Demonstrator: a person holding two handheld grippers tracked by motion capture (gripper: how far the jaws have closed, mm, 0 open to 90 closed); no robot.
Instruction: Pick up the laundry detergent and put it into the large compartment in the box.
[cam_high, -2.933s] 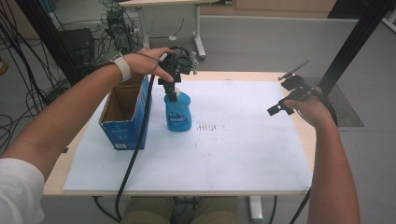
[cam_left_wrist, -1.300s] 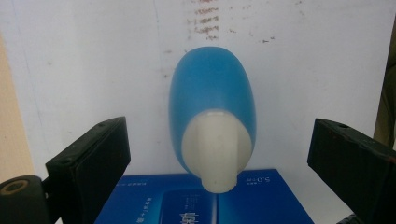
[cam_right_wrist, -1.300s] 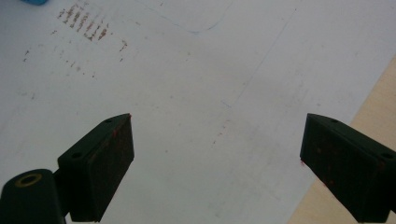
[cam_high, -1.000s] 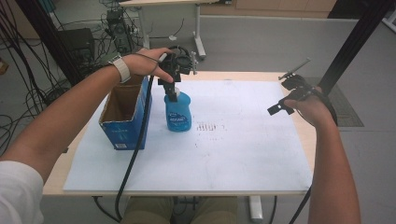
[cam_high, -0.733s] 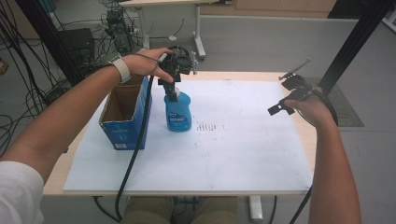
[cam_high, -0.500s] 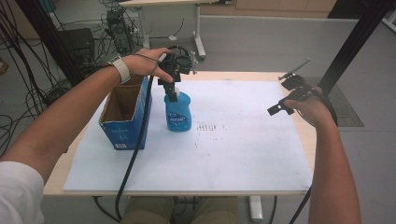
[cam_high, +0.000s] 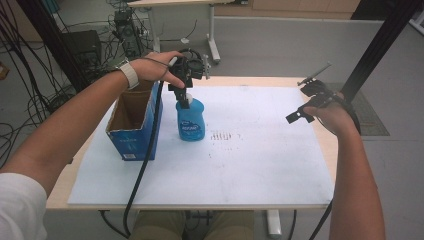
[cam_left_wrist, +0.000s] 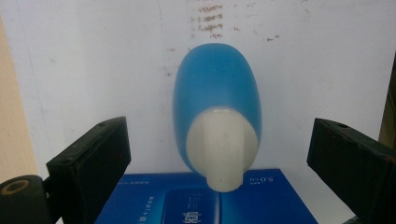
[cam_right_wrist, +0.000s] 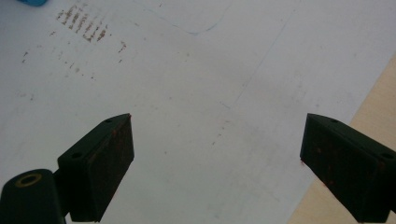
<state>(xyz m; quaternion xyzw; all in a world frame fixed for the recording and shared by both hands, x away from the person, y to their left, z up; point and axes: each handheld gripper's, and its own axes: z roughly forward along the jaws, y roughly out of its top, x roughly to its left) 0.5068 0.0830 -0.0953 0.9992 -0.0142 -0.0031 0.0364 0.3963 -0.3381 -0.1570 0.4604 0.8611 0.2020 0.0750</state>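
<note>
A: Looking down from the high view, has anything moved?

B: No. The blue bottle (cam_high: 191, 122) stands where it did seconds ago, left of centre, just beside the open cardboard box (cam_high: 131, 135). The left gripper (cam_high: 183, 100) is at its top. The right gripper (cam_high: 306, 97) hangs at the right edge.

A: Left gripper view?

B: Jaws spread, flanking the white cap (cam_left_wrist: 223, 154) at centre without touching it. No grip yet, I judge.

A: Right gripper view?

B: Jaws spread above the white sheet (cam_right_wrist: 196, 93).
</note>
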